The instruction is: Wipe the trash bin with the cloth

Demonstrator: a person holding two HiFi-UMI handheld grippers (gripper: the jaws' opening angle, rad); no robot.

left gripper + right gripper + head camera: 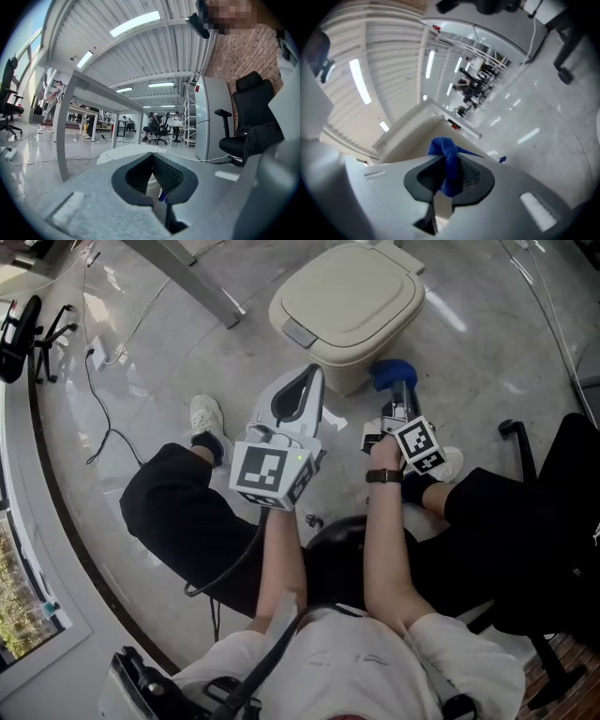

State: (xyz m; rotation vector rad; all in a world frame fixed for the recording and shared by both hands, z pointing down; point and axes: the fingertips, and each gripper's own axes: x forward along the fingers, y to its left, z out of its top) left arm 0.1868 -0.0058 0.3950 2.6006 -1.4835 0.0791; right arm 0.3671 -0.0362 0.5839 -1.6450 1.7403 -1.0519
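The beige trash bin (352,306) with its lid down stands on the floor ahead of the seated person's feet. My right gripper (392,388) is shut on a blue cloth (388,372), which sits against the bin's near right side, low down. In the right gripper view the cloth (446,161) bunches between the jaws with the bin's wall (410,136) just beyond. My left gripper (302,395) hovers near the bin's front, shut and holding nothing. In the left gripper view its jaws (152,160) meet at the tips, and the bin's lid (124,152) shows behind them.
A metal table leg (202,282) crosses the floor left of the bin. A cable (101,409) trails at left. A black office chair (558,493) stands at right, another (23,329) far left. The person's shoes (206,420) rest near the bin.
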